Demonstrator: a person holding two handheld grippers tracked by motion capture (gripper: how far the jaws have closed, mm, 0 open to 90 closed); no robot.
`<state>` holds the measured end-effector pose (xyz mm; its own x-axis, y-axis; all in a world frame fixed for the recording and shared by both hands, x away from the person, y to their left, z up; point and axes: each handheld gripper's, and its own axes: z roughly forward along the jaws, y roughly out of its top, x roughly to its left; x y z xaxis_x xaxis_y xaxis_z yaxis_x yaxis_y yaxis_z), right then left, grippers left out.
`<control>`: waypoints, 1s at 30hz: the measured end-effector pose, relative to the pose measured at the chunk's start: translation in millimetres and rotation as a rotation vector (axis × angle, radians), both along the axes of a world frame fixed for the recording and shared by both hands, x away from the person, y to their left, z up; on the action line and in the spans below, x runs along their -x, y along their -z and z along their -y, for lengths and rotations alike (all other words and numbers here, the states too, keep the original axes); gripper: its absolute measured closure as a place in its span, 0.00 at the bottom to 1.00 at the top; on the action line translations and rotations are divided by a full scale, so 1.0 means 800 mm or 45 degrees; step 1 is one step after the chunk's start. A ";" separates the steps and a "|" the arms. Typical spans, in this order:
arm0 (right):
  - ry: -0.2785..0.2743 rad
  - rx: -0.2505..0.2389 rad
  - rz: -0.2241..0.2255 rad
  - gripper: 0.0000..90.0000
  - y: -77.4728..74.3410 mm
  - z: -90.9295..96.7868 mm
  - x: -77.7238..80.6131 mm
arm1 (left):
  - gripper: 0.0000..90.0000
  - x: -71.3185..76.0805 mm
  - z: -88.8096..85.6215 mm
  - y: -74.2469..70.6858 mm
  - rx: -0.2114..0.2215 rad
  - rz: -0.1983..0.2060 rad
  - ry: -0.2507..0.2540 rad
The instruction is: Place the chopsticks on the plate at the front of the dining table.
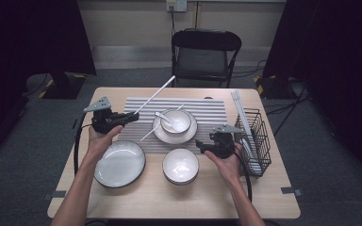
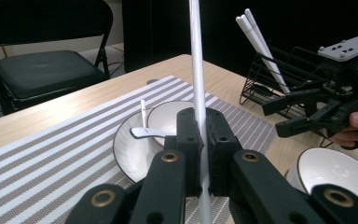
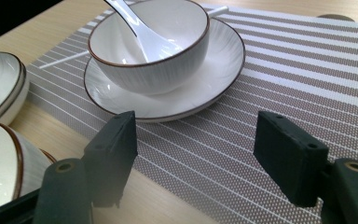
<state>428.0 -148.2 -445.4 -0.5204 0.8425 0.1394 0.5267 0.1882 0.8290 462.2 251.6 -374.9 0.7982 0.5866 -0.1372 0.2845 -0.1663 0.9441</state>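
Chopstick (image 1: 154, 93), white, clamped between the closed jaws of the left gripper (image 1: 131, 116) at the left of the striped mat (image 1: 207, 110), slanting up and away to the far side. A second chopstick (image 1: 150, 133) lies flat on the mat, its far end hidden behind the saucer (image 1: 175, 135). Right gripper (image 1: 200, 144) near the right edge of the mat, jaws wide apart, holding nothing. Bowl (image 1: 176, 120) on the saucer holds a white spoon (image 1: 163, 118). Wire basket (image 1: 257, 141) at right holds more chopsticks (image 1: 239, 113); its lower contents hard to make out.
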 end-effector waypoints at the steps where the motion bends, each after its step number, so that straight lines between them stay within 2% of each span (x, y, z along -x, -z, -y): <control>1: 0.000 0.012 0.002 0.32 0.001 0.000 0.000 | 0.96 -0.002 0.000 -0.001 0.010 -0.009 0.000; 2: -0.007 0.021 -0.006 0.32 0.002 -0.001 0.000 | 0.96 -0.003 0.001 -0.002 0.034 -0.009 -0.004; 6: 0.003 0.043 -0.022 0.32 0.007 -0.003 -0.002 | 0.96 -0.011 0.004 -0.007 0.020 0.001 -0.008; 8: 0.015 0.046 -0.027 0.32 0.010 -0.003 -0.003 | 0.96 -0.015 0.004 -0.007 0.045 -0.010 -0.012; 10: 0.028 0.053 -0.022 0.33 0.017 -0.004 -0.002 | 0.96 -0.019 0.005 -0.005 0.027 -0.013 -0.022; 12: 0.021 0.087 -0.030 0.33 0.022 -0.004 -0.002 | 0.96 -0.023 0.006 -0.002 0.030 -0.030 -0.023; 18: 0.029 0.118 -0.080 0.32 0.031 -0.001 -0.004 | 0.96 -0.034 0.004 0.011 0.018 -0.074 -0.056; 23: 0.043 0.147 -0.079 0.32 0.040 -0.001 -0.004 | 0.96 -0.039 0.000 0.019 0.005 -0.099 -0.080; 26: 0.048 0.173 -0.100 0.32 0.048 -0.002 -0.003 | 0.96 -0.042 -0.002 0.026 -0.012 -0.116 -0.095; 28: 0.059 0.180 -0.090 0.32 0.050 -0.003 -0.001 | 0.96 -0.043 -0.002 0.029 -0.021 -0.125 -0.100; 30: 0.047 0.190 -0.104 0.31 0.053 -0.005 -0.001 | 0.96 -0.046 -0.003 0.034 -0.026 -0.137 -0.106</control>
<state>429.1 -144.5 -487.6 -0.4805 0.8755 0.0519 0.5998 0.2848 0.7477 498.8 254.2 -402.2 0.7280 0.6537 -0.2068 0.3976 -0.1569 0.9040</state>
